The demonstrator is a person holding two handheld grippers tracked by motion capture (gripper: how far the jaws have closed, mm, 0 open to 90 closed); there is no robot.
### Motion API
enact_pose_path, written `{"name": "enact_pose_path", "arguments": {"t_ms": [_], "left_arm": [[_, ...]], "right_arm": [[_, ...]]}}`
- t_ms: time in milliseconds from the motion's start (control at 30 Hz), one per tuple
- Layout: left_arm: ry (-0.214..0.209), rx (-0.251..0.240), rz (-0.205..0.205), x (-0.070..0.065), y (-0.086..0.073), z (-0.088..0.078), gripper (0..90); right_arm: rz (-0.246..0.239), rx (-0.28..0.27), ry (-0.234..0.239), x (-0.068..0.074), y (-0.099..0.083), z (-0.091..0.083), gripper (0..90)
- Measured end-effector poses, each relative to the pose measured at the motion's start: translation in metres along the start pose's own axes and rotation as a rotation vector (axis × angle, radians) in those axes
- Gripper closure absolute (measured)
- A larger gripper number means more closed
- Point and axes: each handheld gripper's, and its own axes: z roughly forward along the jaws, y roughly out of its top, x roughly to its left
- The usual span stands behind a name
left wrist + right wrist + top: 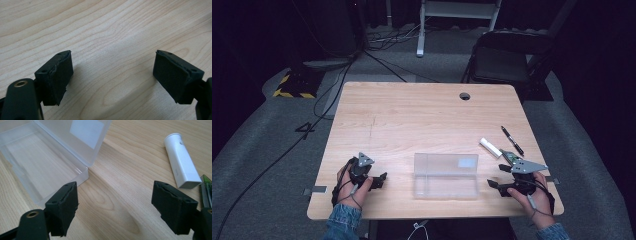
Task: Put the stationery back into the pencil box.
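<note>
Nothing packed yet, by the look of it. Wooden table [412, 115] mostly bare. Clear plastic box [445, 176] at the near edge between both grippers, lid up, empty inside. Left gripper [379, 178] and right gripper [495, 184] both spread wide, holding nothing. Just right of the box: white tube [181, 161], black pen [512, 140], green-tipped item [206, 191]. No obstruction apparent.
</note>
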Motion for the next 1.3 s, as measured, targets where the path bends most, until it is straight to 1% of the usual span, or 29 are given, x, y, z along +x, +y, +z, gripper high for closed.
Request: {"name": "enact_pose_path", "arguments": {"t_ms": [33, 100, 133, 167, 233, 267, 300, 400, 433, 500, 533, 633, 700, 800, 833, 867, 900, 1000, 1067, 1167, 1200, 1233, 1267, 1300], "left_arm": [[0.006, -0.008, 0.024, 0.001, -0.001, 0.001, 15.3], [0.006, -0.017, 0.017, 0.001, -0.001, 0.003, 13.1], [0.004, -0.012, 0.016, 0.001, 0.000, 0.003, 12.7], [0.006, -0.009, 0.021, 0.002, 0.000, 0.004, 11.5], [0.001, -0.011, 0.027, 0.004, 0.001, 0.005, 9.5], [0.001, -0.011, 0.027, 0.004, 0.001, 0.005, 9.2], [-0.003, -0.009, 0.028, 0.004, 0.001, 0.005, 9.1], [-0.007, -0.004, 0.032, 0.005, 0.001, 0.005, 8.8], [-0.008, -0.005, 0.032, 0.005, 0.001, 0.005, 8.7], [-0.006, -0.003, 0.031, 0.005, 0.002, 0.006, 8.4], [-0.008, -0.002, 0.037, 0.006, 0.002, 0.006, 7.8], [-0.011, 0.004, 0.036, 0.006, 0.004, 0.008, 6.1], [-0.012, 0.005, 0.044, 0.007, 0.005, 0.008, 5.0], [-0.012, 0.004, 0.042, 0.007, 0.004, 0.008, 4.9], [-0.012, 0.004, 0.042, 0.007, 0.004, 0.008, 4.9], [-0.012, 0.005, 0.045, 0.007, 0.005, 0.008, 4.9], [-0.012, 0.006, 0.044, 0.007, 0.005, 0.008, 4.9], [-0.011, 0.005, 0.043, 0.007, 0.005, 0.008, 4.9], [-0.011, 0.007, 0.046, 0.007, 0.005, 0.008, 4.9], [-0.011, 0.007, 0.045, 0.007, 0.005, 0.008, 4.9], [-0.011, 0.007, 0.045, 0.007, 0.005, 0.008, 4.9], [-0.012, 0.008, 0.039, 0.006, 0.004, 0.008, 4.9], [-0.012, 0.008, 0.039, 0.006, 0.004, 0.008, 4.9], [-0.013, 0.008, 0.039, 0.006, 0.004, 0.008, 4.9]], "right_arm": [[-0.002, 0.000, -0.006, -0.001, 0.000, 0.000, 22.4], [-0.002, -0.006, -0.008, -0.002, 0.000, 0.000, 23.5], [0.001, -0.009, -0.012, -0.003, 0.000, -0.001, 25.1], [0.010, -0.014, -0.018, -0.005, 0.000, -0.002, 26.9], [0.048, -0.040, -0.039, -0.007, 0.002, -0.003, 29.6], [0.048, -0.040, -0.039, -0.007, 0.002, -0.003, 29.6], [0.050, -0.040, -0.045, -0.009, 0.002, -0.006, 33.0], [0.062, -0.036, -0.055, -0.013, 0.003, -0.009, 35.5], [0.065, -0.034, -0.059, -0.014, 0.004, -0.011, 36.1], [0.087, -0.035, -0.062, -0.017, 0.006, -0.013, 35.8], [0.092, -0.032, -0.066, -0.018, 0.007, -0.015, 35.9], [0.092, -0.036, -0.092, -0.022, 0.011, -0.020, 37.9], [0.106, -0.040, -0.106, -0.025, 0.014, -0.022, 38.5], [0.137, -0.023, -0.130, -0.031, 0.015, -0.024, 40.7], [0.137, -0.023, -0.130, -0.031, 0.015, -0.024, 40.7], [0.140, -0.012, -0.132, -0.034, 0.016, -0.023, 40.2], [0.136, 0.013, -0.140, -0.039, 0.017, -0.022, 41.2], [0.133, 0.010, -0.147, -0.045, 0.020, -0.021, 41.3], [0.143, 0.035, -0.156, -0.051, 0.023, -0.020, 41.3], [0.131, 0.060, -0.173, -0.059, 0.027, -0.020, 39.6], [0.131, 0.060, -0.173, -0.059, 0.027, -0.020, 39.6], [0.134, 0.082, -0.197, -0.066, 0.030, -0.020, 39.5], [0.134, 0.082, -0.197, -0.066, 0.030, -0.020, 39.5], [0.140, 0.093, -0.206, -0.069, 0.031, -0.020, 39.5]]}}
